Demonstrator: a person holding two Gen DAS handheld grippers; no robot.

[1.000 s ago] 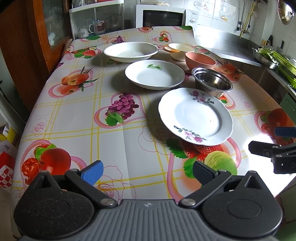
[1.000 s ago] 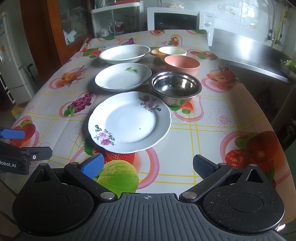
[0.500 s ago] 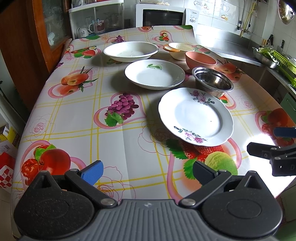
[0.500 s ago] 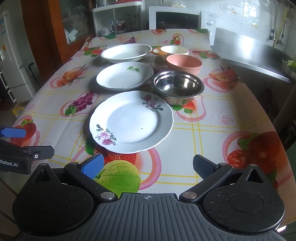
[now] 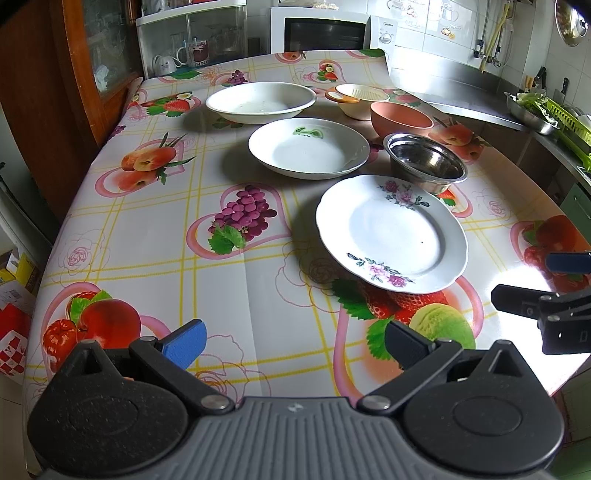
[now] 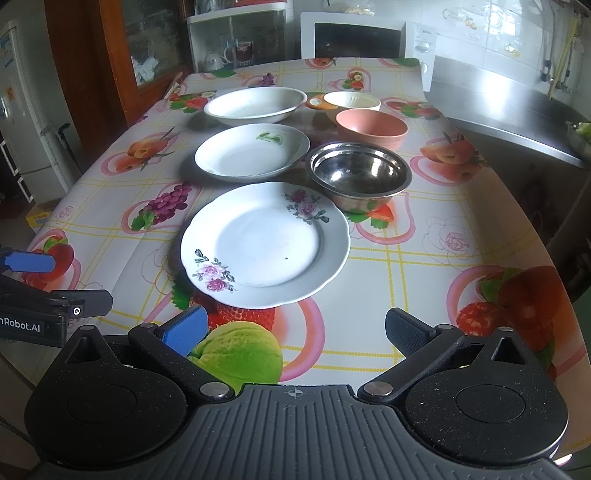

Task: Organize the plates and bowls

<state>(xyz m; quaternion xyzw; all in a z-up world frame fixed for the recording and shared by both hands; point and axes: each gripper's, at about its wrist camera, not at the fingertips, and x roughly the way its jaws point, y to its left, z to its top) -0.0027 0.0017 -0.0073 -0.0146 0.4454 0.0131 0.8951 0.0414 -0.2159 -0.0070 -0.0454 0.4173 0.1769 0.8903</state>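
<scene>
A white flowered plate [image 5: 391,232] [image 6: 266,243] lies nearest on the fruit-print table. Behind it lie a white deep plate with a green mark [image 5: 308,147] [image 6: 253,151] and a large white dish [image 5: 260,101] [image 6: 255,105]. To their right stand a steel bowl [image 5: 424,162] [image 6: 358,173], a pink bowl [image 5: 400,118] [image 6: 371,127] and a white bowl with orange handle [image 5: 356,99] [image 6: 349,101]. My left gripper [image 5: 295,341] is open and empty over the near table edge. My right gripper [image 6: 295,328] is open and empty just short of the flowered plate.
A microwave [image 5: 325,31] stands at the table's far end. A wooden cabinet [image 5: 74,74] is on the left. A steel counter [image 5: 480,99] with a green dish rack [image 5: 569,122] runs on the right. The other gripper shows at each view's edge [image 5: 546,314] [image 6: 37,310].
The right gripper has moved slightly forward towards the flowered plate. The left gripper has barely moved. Both stay open.
</scene>
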